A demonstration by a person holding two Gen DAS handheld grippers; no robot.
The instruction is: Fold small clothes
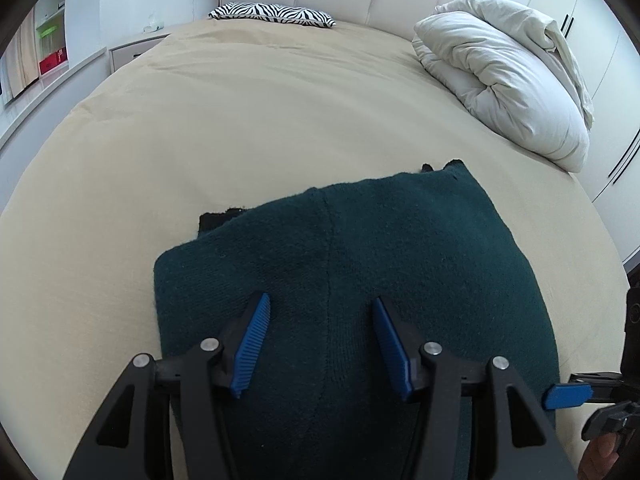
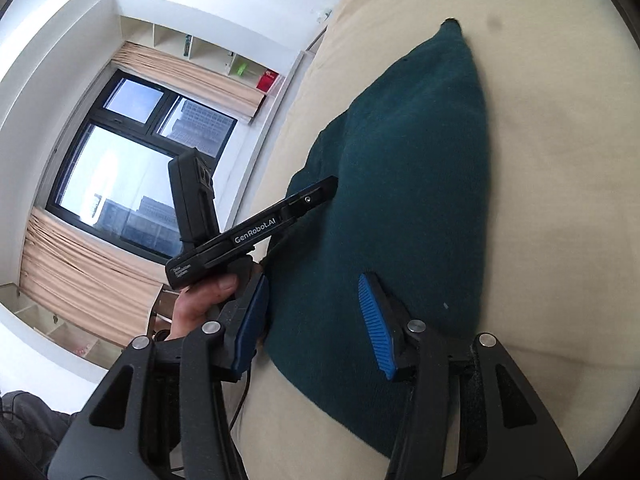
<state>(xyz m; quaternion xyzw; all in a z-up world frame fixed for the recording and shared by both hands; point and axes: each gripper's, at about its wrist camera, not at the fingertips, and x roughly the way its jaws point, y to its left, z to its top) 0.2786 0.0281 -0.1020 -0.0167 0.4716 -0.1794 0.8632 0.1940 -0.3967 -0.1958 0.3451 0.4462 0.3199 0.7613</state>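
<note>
While a dark green knit (image 1: 360, 264) lies flat near the bed's (image 1: 240, 128) front edge, the left gripper (image 1: 320, 340) and right gripper (image 2: 316, 312) hover over it, both with jaws apart and empty. The next fold appears pending; it calls for pinching an edge. Only the right view shows the window (image 2: 132, 168); only the left shows the duvet (image 1: 504, 80).

A: Any writing that can be read?

B: One brand. "GenRobot.AI" stands in white letters on the black body of the left gripper (image 2: 256, 232), seen from the right wrist view.

A: Anything else?

B: A small white label near its rear end, too small to read.
</note>
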